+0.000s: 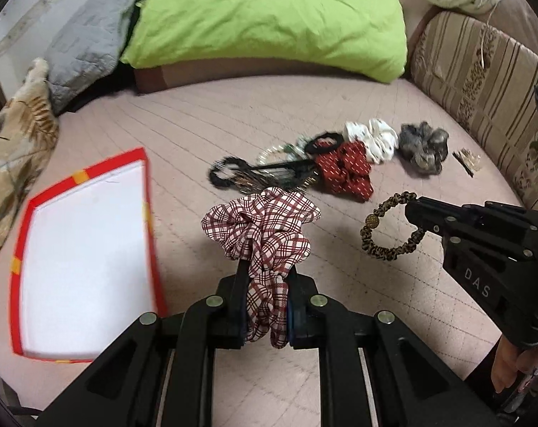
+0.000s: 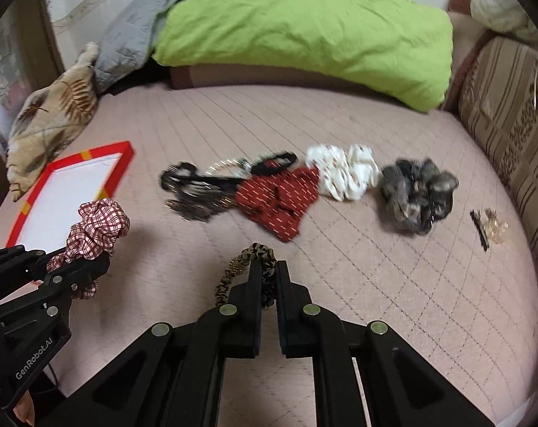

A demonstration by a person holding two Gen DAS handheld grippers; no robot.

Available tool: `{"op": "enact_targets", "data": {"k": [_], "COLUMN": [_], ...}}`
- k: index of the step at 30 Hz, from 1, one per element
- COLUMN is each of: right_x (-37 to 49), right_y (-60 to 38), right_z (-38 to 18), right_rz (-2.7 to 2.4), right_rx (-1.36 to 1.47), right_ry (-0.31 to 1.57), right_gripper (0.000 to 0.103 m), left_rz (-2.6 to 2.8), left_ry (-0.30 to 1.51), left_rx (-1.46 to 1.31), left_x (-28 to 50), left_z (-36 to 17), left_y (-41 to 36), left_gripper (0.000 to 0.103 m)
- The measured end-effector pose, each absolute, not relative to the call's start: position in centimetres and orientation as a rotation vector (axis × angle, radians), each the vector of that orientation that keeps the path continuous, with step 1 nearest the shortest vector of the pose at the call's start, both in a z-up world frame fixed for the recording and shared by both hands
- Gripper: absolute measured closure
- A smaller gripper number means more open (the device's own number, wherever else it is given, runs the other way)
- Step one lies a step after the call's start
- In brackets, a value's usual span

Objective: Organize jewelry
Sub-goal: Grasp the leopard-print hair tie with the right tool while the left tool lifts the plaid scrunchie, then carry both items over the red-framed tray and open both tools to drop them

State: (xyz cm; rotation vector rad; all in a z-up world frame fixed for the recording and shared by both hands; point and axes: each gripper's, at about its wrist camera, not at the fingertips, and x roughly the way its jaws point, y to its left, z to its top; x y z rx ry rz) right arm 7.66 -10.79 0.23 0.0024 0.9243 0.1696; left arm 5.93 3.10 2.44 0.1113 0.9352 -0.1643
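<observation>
My left gripper (image 1: 267,267) is shut on a red-and-white plaid scrunchie (image 1: 265,227) and holds it above the bed, right of a red-edged white box lid (image 1: 87,249). My right gripper (image 2: 268,267) is shut on a thin leopard-print hair tie (image 2: 247,259), which also shows in the left wrist view (image 1: 386,231). On the pink quilt (image 2: 340,284) lie a red dotted scrunchie (image 2: 279,199), a white scrunchie (image 2: 343,170), a grey furry scrunchie (image 2: 415,192), black hair ties and a bead bracelet (image 2: 212,181).
Small clips (image 2: 488,227) lie at the right near the striped sofa back (image 2: 511,114). A green pillow (image 2: 304,35), a grey cushion (image 2: 130,42) and a leaf-print cushion (image 2: 52,117) line the far side.
</observation>
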Motion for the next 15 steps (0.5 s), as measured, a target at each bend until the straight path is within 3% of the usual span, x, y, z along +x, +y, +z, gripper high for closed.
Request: {"op": "enact_targets", "data": {"k": [15], "right_x": [7.1], "right_y": [-4.2], "right_z": [3.8], "right_rz": [0.269], "right_rx": [-0.104], "right_ry": [0.877], "right_gripper": [0.096], "left_rz": [0.020], "left_ry": [0.853], "left_rx": [0.055], "left_x": [5.0], "left_z": [5.0], "left_y": [11.2], "left_gripper": [0.088]}}
